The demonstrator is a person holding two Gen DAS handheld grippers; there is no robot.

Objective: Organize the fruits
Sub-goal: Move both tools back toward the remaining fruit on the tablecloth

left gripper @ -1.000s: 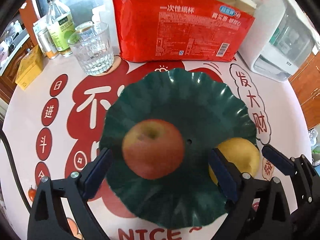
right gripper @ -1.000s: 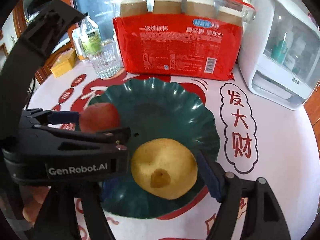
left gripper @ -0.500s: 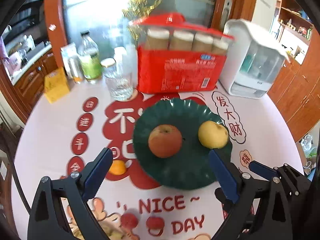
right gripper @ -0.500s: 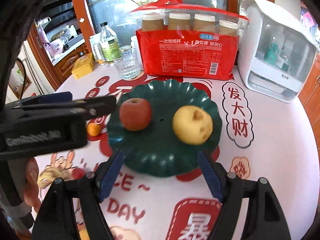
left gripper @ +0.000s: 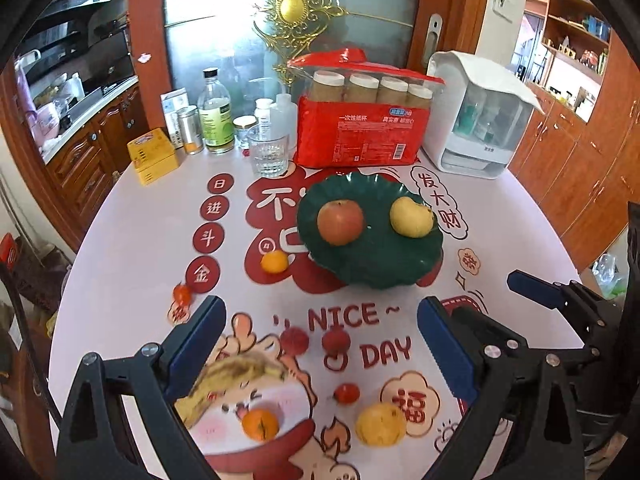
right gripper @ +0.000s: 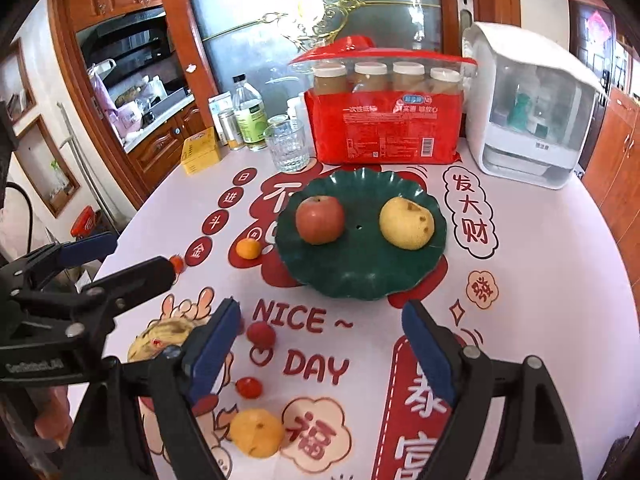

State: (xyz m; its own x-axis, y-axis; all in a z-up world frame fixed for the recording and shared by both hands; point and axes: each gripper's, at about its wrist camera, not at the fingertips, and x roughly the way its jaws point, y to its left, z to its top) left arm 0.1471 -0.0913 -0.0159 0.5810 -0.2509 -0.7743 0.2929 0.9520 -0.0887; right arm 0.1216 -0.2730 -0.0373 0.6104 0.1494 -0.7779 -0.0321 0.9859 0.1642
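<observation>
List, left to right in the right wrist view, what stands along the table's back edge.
yellow box → green-labelled bottle → drinking glass → red pack of paper cups → white dispenser

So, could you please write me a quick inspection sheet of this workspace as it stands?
Surface: round table under a printed red-and-white cloth.
Job's things: apple and pear on the green plate; small orange, two oranges, cherry tomatoes and red berries loose on the cloth.
Clutter: glass, bottle, yellow box, red cup pack, white dispenser.
Grippers: left gripper and right gripper open, empty.
Cables: black cable at left edge.
Surroundings: wooden cabinets, glass door.
</observation>
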